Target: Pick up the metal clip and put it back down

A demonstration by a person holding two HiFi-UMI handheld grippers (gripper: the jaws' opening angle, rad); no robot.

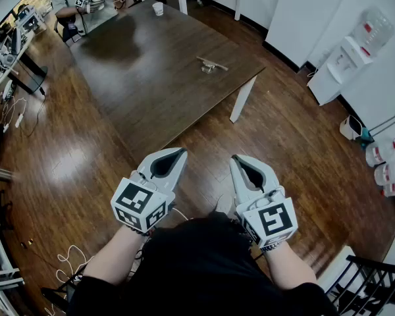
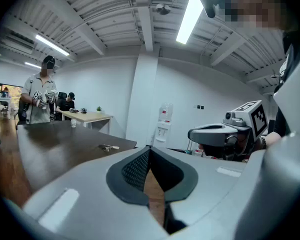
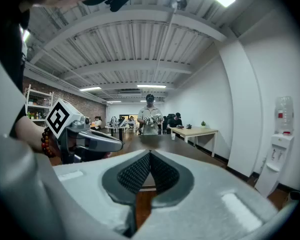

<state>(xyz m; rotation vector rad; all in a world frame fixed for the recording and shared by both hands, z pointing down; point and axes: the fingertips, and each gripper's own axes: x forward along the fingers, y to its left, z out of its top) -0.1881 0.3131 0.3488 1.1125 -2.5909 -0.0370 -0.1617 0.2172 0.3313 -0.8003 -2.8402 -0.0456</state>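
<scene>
Lying flat on the dark tabletop (image 1: 145,84), the metal clip (image 1: 210,64) sits close to the right edge, not far from the near right corner. There is bare wood all around it, so it can be reached from that side without any obstacle. A white cup (image 1: 158,8) stands well apart, at the far edge. Both tongs are well short of the tabletop, above the wooden floor (image 1: 296,150) and just in front of the person's body. The left tongs (image 1: 173,155) are pressed together and hold nothing. The right tongs (image 1: 239,161) are pressed together too, and are also empty. They point forward and a little down, side by side. I judge this to be a waiting pose: the approach is not yet begun, and the tongs must spread before the pick.
</scene>
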